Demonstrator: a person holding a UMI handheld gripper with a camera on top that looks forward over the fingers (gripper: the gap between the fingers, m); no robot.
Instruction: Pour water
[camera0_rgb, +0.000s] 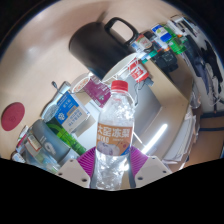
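Water bottle (113, 140) clamped upright in hand-held gripper (112, 172).

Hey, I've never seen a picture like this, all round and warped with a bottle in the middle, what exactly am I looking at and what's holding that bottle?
This is a single picture from a wide-angle camera mounted on a hand-held tool. A person carries it; there is no robot arm. The camera looks forward along the tool's two fingers, and the lens bends everything into a round, tilted view.

The fingers show at the bottom, each with a purple pad on its inner face. They are closed on a clear plastic water bottle with a red cap and an orange label, so the tool holds it.

Beyond the bottle is a pale tabletop with a black kettle, a pink packet and a blue and green carton. More small items lie further back, too small to name.
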